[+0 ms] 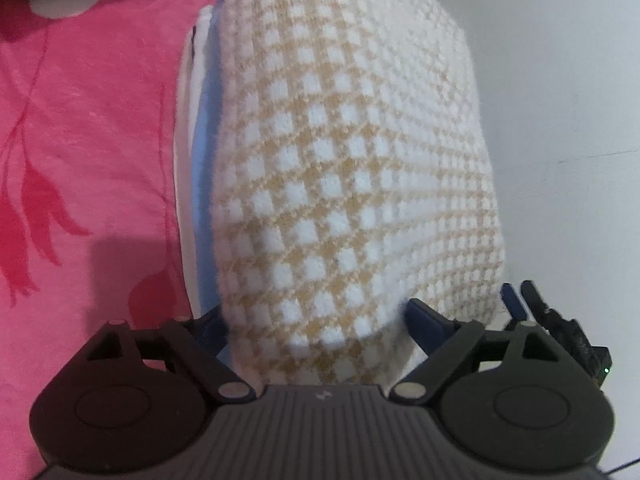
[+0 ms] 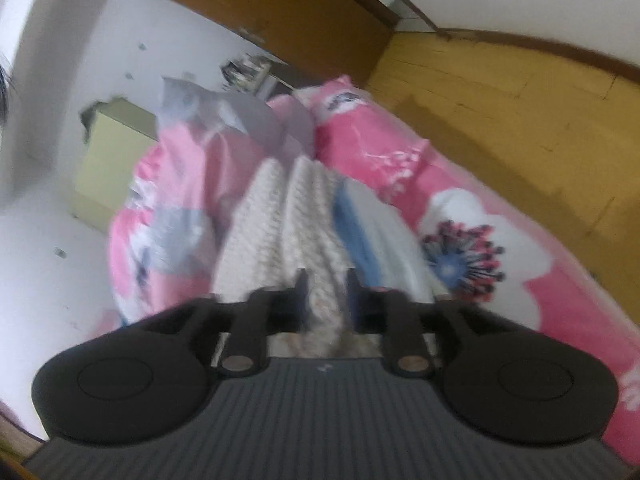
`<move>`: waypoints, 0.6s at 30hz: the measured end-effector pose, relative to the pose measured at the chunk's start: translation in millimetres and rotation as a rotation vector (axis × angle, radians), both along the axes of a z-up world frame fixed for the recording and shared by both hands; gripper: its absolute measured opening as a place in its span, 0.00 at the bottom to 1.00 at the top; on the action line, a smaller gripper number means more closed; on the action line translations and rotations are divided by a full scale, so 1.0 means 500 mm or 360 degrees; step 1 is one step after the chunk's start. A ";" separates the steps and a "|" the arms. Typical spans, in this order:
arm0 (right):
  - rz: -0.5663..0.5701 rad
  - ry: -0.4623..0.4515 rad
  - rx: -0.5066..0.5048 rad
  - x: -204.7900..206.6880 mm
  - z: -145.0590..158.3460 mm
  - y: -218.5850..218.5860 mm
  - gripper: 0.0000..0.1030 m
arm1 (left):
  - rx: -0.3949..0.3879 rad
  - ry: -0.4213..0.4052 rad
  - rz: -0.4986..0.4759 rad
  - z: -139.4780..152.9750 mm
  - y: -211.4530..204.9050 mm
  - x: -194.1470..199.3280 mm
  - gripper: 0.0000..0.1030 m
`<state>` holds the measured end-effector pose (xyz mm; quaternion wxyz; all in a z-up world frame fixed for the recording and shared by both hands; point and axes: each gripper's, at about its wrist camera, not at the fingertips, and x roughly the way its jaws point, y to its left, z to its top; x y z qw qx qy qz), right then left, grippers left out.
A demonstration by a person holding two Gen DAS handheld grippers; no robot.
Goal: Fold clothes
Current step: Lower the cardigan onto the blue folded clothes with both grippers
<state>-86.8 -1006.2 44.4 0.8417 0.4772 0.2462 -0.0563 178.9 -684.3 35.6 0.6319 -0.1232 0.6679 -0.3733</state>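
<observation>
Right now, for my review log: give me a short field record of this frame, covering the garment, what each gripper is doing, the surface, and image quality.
garment: checked cream-and-tan knit, held up off the bed
under layer: blue-and-white cloth showing along the knit's edge
left gripper: shut on the knit
right gripper: shut on the knit
surface: pink floral bedcover
background: yellow wooden panel beside the bed
fold state: cannot tell
image quality: right wrist view motion-blurred

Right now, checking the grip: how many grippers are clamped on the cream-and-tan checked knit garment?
2: the left gripper and right gripper each pinch the cream-and-tan checked knit garment.
</observation>
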 end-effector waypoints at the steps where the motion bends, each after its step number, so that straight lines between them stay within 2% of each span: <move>1: 0.0001 -0.0037 0.0036 0.001 -0.002 -0.004 0.47 | 0.0000 -0.0011 -0.0004 0.005 0.005 0.004 0.86; 2: 0.0010 -0.0068 0.0068 0.003 -0.005 -0.008 0.53 | -0.0001 -0.0020 -0.0007 0.010 0.009 0.007 0.86; 3: 0.0090 -0.0049 0.0073 0.020 -0.012 -0.006 0.56 | -0.0004 -0.0024 -0.0008 0.014 0.013 0.009 0.86; 5: 0.0221 0.0016 0.0059 0.061 -0.026 0.005 0.70 | -0.0010 -0.0027 -0.0006 0.017 0.019 0.012 0.85; 7: 0.0326 0.0087 0.0021 0.098 -0.036 0.015 0.76 | -0.0014 -0.0026 0.0000 0.016 0.023 0.012 0.84; 10: 0.0398 0.0116 -0.0045 0.120 -0.034 0.030 0.78 | -0.0018 -0.0038 -0.0008 0.029 0.027 0.003 0.80; 12: 0.0427 0.0101 -0.0080 0.124 -0.028 0.031 0.76 | -0.0019 -0.0056 -0.0028 0.037 0.027 -0.007 0.77; 13: 0.0441 0.0094 -0.0097 0.125 -0.025 0.032 0.69 | -0.0019 -0.0065 -0.0041 0.034 0.026 -0.006 0.75; 16: 0.0497 0.0091 -0.0116 0.133 -0.023 0.031 0.41 | -0.0020 -0.0059 -0.0065 0.036 0.026 -0.003 0.71; 18: 0.0520 0.0070 -0.0120 0.132 -0.017 0.028 0.32 | -0.0014 -0.0073 -0.0091 0.044 0.020 0.000 0.71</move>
